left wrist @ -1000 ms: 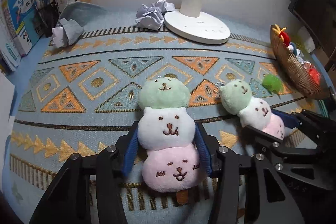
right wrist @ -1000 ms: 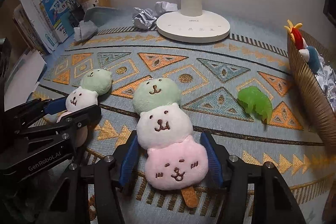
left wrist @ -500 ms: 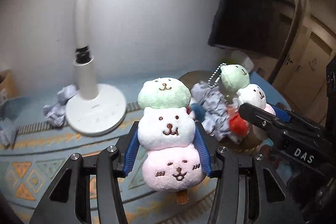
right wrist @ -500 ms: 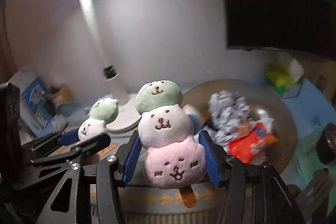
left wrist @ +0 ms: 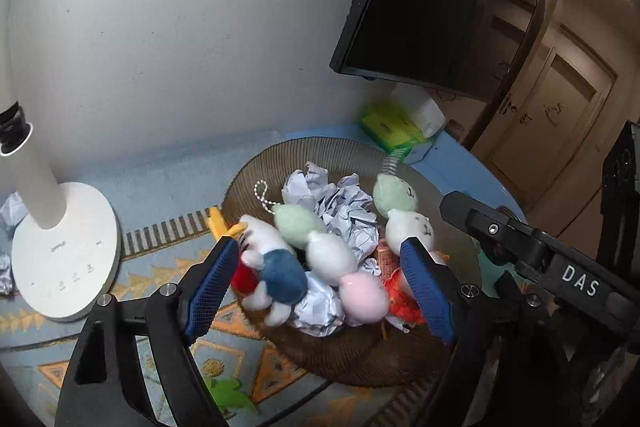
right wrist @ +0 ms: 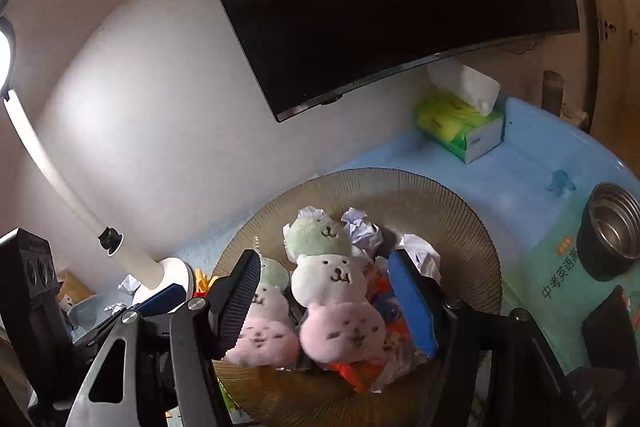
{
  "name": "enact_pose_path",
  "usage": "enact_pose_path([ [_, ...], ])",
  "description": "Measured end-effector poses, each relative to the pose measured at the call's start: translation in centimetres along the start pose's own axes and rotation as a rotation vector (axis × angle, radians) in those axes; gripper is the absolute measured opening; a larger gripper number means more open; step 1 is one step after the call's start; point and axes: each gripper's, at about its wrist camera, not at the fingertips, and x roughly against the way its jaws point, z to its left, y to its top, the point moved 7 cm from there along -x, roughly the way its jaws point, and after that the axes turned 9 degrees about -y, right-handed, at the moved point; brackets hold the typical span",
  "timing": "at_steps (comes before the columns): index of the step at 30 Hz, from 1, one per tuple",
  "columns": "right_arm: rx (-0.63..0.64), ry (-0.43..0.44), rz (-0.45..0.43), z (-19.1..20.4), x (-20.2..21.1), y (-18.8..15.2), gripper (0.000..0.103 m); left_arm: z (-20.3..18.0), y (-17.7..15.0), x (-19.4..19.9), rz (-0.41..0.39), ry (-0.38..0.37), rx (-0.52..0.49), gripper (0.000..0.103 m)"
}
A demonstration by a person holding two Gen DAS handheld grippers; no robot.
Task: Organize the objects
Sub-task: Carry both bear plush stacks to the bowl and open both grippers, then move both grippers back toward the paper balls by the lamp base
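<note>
Dropping both plush skewers [left wrist: 320, 251] into basket [left wrist: 280, 155] (both grippers [left wrist: 320, 275] spread open); next, withdrawing clear.

My feeds look dim and fisheye-warped at black corners, the lamp head [right wrist: 4, 55] glaring at left, plush toys [right wrist: 336, 303] slightly motion-blurred.
</note>
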Motion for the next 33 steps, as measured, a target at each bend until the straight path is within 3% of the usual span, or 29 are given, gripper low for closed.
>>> enact_pose_path([
  [5, 0.019, 0.036, -0.003, 1.1, 1.3, -1.5, 0.065, 1.6, -1.4, 5.0, -0.059, 0.025, 0.042, 0.082],
  [10, 0.122, 0.119, -0.035, 5.8, 4.3, -3.4, 0.068, 4.7, -4.6, 12.2, -0.141, 0.105, 0.113, 0.082],
  [13, 0.203, 0.198, -0.015, 9.5, 5.2, -5.8, 0.069, 7.8, -7.6, 16.7, -0.198, 0.205, 0.183, 0.082],
  [18, 0.326, 0.249, 0.087, 14.9, 3.7, -12.2, 0.069, 14.1, -13.0, 21.9, -0.239, 0.395, 0.312, 0.082],
  [22, 0.379, 0.277, 0.157, 17.8, 2.4, -16.7, 0.069, 17.5, -16.0, 23.4, -0.234, 0.497, 0.367, 0.082],
  [26, 0.434, 0.254, 0.156, 19.3, 0.6, -19.8, 0.069, 19.1, -17.9, 23.3, -0.241, 0.557, 0.372, 0.082],
  [28, 0.452, 0.239, 0.168, 19.5, -0.6, -21.3, 0.069, 19.8, -19.0, 23.1, -0.207, 0.590, 0.384, 0.082],
  [30, 0.470, 0.208, 0.231, 19.5, -2.1, -22.5, 0.069, 19.9, -18.9, 23.1, -0.206, 0.569, 0.387, 0.082],
  [33, 0.470, 0.199, 0.245, 19.6, -2.8, -22.4, 0.069, 20.5, -19.2, 22.8, -0.187, 0.550, 0.416, 0.082],
])
